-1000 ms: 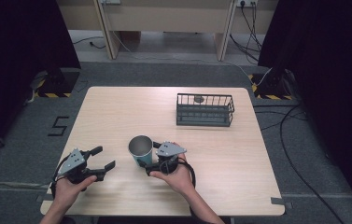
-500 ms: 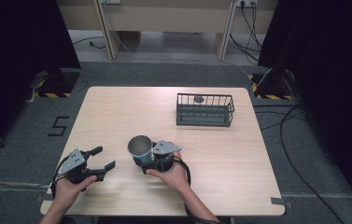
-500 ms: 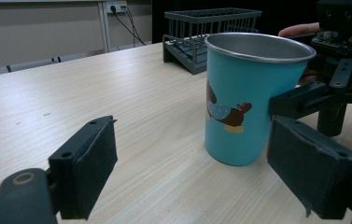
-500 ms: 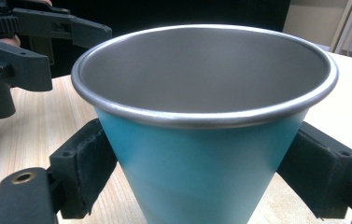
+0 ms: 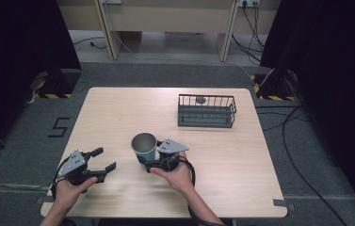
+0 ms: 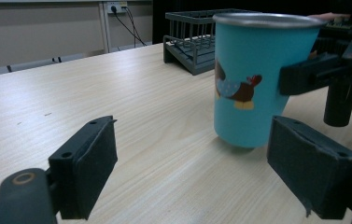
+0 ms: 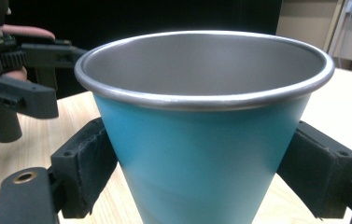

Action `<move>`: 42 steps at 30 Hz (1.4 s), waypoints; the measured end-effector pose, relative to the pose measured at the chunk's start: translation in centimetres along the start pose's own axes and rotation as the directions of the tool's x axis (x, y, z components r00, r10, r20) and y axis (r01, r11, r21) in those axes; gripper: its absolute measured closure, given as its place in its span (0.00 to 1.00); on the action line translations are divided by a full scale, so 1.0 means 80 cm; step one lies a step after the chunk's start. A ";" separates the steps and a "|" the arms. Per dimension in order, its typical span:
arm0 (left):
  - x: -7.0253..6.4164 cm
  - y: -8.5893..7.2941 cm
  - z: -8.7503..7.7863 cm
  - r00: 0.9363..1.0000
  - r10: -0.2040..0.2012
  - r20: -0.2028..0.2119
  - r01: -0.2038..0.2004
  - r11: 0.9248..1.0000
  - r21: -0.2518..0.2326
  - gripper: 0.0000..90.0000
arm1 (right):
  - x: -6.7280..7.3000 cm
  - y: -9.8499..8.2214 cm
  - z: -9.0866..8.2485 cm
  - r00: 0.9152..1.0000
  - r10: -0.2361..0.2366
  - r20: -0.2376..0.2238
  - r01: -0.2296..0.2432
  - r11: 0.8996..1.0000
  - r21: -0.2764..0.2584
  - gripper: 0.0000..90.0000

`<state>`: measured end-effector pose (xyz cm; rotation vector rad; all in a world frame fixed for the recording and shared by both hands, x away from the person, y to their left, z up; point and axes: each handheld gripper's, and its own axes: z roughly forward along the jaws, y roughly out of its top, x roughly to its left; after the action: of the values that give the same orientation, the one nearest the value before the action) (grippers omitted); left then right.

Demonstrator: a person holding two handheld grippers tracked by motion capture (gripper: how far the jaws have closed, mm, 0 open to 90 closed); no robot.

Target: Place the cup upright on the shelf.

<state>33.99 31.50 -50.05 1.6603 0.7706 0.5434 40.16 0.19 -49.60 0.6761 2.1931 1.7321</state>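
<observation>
- The cup (image 6: 257,74) is turquoise blue outside, with a bare silver-grey metal rim and inside.
- Its side bears a printed bird, dark brown with a spotted blue wing, a red comb and yellow feet.
- The table (image 5: 118,113) is pale wood with a fine grain.
- The wire basket (image 5: 206,111) is dark grey.
- Both grippers' jaws are black; the right gripper (image 5: 148,163) and left gripper (image 5: 103,159) carry grey plates.

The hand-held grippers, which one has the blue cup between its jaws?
The right hand-held gripper: its jaws clasp the blue cup. The left hand-held gripper is open and apart.
</observation>
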 end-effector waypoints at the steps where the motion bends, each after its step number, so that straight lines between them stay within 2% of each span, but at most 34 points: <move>1: 0.000 0.000 0.000 1.000 0.000 0.000 0.000 1.000 0.001 0.17 | -0.003 0.005 -0.004 1.000 -0.006 0.008 0.006 1.000 -0.013 0.19; 21: 0.000 0.000 0.000 1.000 -0.003 -0.002 0.003 1.000 -0.001 0.17 | -0.040 0.027 -0.039 0.993 0.021 0.117 -0.013 0.997 -0.071 0.19; 29: 0.000 0.000 0.000 1.000 -0.004 -0.001 0.004 1.000 0.000 0.17 | -0.058 0.034 -0.056 0.984 0.041 0.171 -0.025 0.995 -0.098 0.19; 42: 0.000 0.000 0.000 1.000 -0.007 -0.001 0.007 1.000 -0.001 0.17 | -0.087 0.041 -0.083 0.965 0.065 0.256 -0.033 0.992 -0.125 0.19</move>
<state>33.99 31.54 -50.07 1.6554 0.7768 0.5398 43.60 -8.38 -45.32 0.8788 1.8962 1.6756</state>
